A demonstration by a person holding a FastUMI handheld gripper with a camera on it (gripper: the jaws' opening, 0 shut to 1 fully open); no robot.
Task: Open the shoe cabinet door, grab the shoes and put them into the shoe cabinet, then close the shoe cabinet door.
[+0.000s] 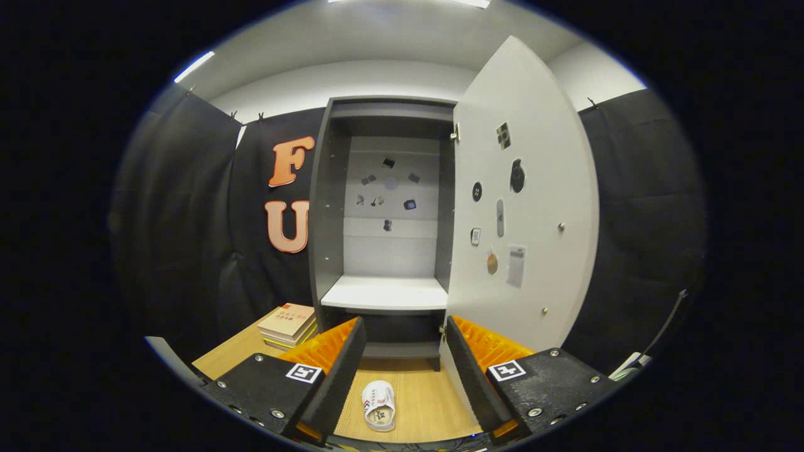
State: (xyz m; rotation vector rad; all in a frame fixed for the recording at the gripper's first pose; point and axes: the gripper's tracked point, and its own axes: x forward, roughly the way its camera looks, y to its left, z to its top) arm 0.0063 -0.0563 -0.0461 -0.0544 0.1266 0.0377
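A grey shoe cabinet stands ahead on a wooden floor, its white door swung wide open to the right. Inside, a pale shelf holds nothing; small stickers dot the back panel. One white shoe lies sole-up on the floor between my fingers, low and close. My gripper is open, its fingers spread either side of the shoe and not touching it. The right fingertip sits close to the door's lower edge.
A stack of books lies on the floor left of the cabinet base. Black cloth walls close in on both sides. The open door carries stickers and two small knobs and juts out on the right.
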